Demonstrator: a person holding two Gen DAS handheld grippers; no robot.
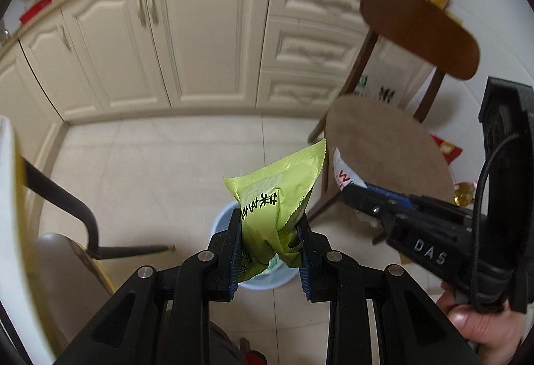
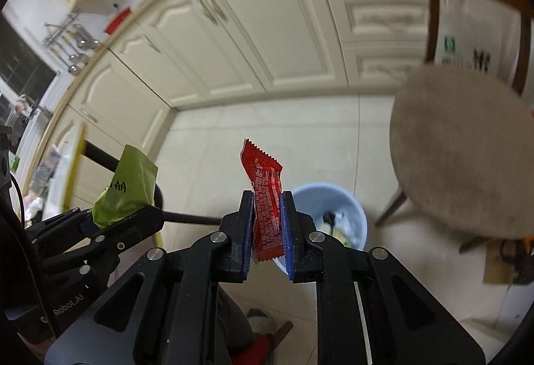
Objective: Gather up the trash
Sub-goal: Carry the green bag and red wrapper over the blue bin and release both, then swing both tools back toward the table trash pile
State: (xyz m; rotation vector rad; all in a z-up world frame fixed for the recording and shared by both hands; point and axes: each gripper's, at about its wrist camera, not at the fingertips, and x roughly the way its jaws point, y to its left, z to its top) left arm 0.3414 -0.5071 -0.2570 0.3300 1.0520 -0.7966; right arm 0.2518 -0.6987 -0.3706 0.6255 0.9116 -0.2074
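Note:
My left gripper is shut on a green snack wrapper that stands up between its blue pads. Below it on the floor sits a pale blue trash bin, mostly hidden by the wrapper and fingers. My right gripper is shut on a red wrapper, held upright. The trash bin lies just right of it, with litter inside. In the left wrist view the right gripper comes in from the right, showing the wrapper's white side. The left gripper with the green wrapper shows at the left of the right wrist view.
Cream kitchen cabinets line the far side of the tiled floor. A wooden chair with a round padded seat stands right of the bin. A dark-legged chair stands at the left. A hand holds the right gripper.

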